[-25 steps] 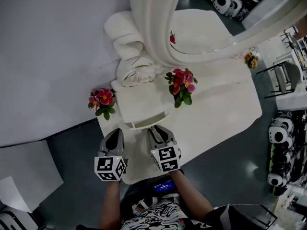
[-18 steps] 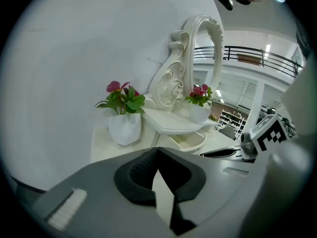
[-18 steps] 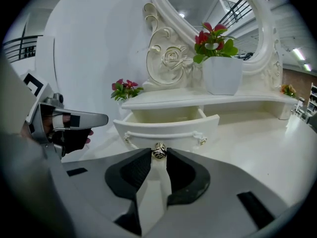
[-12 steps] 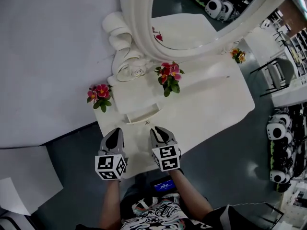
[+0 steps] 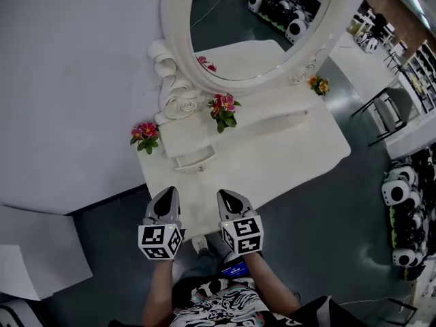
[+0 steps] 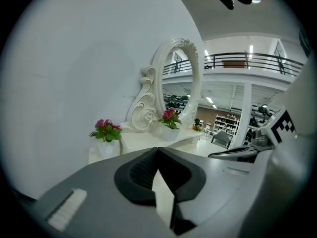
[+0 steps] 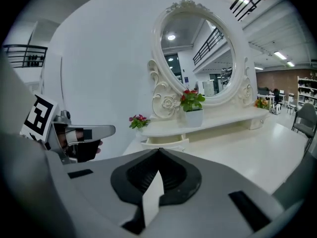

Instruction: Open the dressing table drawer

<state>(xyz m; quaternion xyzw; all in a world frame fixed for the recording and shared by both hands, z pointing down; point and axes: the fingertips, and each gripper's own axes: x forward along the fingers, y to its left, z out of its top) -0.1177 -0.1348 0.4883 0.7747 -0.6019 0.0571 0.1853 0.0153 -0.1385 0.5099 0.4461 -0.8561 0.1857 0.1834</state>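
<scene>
Grey, glossy flooring surrounded the white dressing table (image 5: 300,148), which stood against a plain matte wall. Its top was smooth, with rounded corners. An oval mirror (image 5: 259,19) rose from the back in a carved frame of scrolls and a rose relief. The drawer (image 5: 193,161) sat in the raised shelf unit at the table's rear left. It projected from the unit, and its curved front lip stood clear of the shelf edge (in the right gripper view it read as part-way out, so the task appeared largely done). Two potted flower sprays, the shelf plant (image 5: 223,109) and the corner plant (image 5: 145,135), flanked the drawer without blocking its travel. The left gripper (image 5: 166,197) and the right gripper (image 5: 229,200) were held side by side over the table's near edge, well apart from the drawer and touching nothing. This was probably a clearance position that left the drawer's path unobstructed. Each gripper's ribbed dark pads were pressed together tip to tip, with nothing between them.
</scene>
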